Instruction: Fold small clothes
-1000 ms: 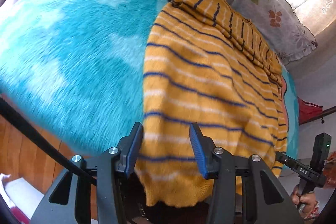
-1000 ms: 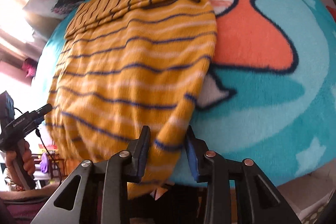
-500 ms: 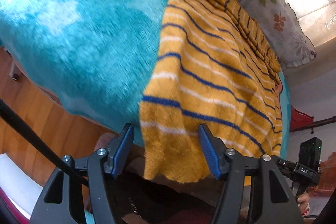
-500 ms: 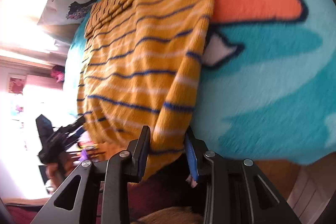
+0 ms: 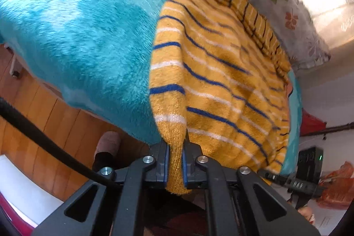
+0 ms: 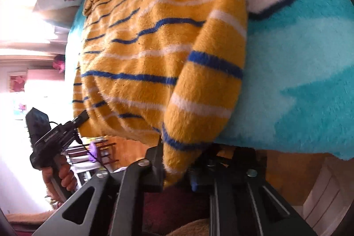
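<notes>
Both jaws are clenched on the hem corners of the yellow striped sweater draped over the teal blanket, and we judge it soft, floppy, best lifted there.

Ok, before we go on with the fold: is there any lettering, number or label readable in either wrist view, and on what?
White lettering on the body of the right gripper, left wrist view: too blurred to read.
White lettering on the body of the left gripper, right wrist view: too small and blurred to read.
Striped sweater, teal blanket, floral pillows: no text visible.
</notes>
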Action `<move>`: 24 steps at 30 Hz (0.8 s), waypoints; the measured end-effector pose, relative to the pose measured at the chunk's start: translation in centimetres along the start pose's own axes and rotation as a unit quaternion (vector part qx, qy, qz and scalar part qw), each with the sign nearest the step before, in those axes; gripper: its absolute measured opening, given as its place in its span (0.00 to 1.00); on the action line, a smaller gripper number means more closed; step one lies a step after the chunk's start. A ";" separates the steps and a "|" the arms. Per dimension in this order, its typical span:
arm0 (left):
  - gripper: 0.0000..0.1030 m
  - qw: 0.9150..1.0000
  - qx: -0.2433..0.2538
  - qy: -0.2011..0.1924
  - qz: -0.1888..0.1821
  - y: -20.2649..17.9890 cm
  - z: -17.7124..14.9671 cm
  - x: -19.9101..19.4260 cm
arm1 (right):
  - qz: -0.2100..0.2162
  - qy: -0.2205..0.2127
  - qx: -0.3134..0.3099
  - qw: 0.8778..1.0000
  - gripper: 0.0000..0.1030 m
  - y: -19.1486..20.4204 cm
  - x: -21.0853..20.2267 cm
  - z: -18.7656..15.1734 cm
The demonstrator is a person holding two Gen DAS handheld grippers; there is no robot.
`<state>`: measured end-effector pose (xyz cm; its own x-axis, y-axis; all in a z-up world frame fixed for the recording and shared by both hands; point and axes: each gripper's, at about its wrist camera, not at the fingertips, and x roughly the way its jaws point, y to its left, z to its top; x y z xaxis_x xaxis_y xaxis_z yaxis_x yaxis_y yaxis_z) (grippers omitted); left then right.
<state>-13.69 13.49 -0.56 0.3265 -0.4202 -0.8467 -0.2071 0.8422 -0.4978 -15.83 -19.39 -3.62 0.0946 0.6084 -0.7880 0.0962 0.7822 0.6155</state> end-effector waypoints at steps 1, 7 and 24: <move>0.08 1.000 -0.006 -0.006 -0.006 0.1 -0.1 -0.8 | -0.001 0.001 -0.016 1.000 0.09 0.0 -1.0 -0.6; 0.08 1.000 -0.015 -0.008 -0.008 -0.3 -0.4 -1.1 | 0.022 -0.027 -0.023 0.999 0.07 -0.5 -4.2 -1.2; 0.08 0.992 0.024 -0.122 0.000 -6.0 7.4 -4.5 | 0.058 -0.110 -0.099 0.987 0.07 3.6 -9.6 5.8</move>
<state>-7.11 12.82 7.66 0.5417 -0.3313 -0.7726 -0.1647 0.8594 -0.4840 -10.66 -23.18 6.19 0.3089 0.6685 -0.6765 -0.1221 0.7333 0.6689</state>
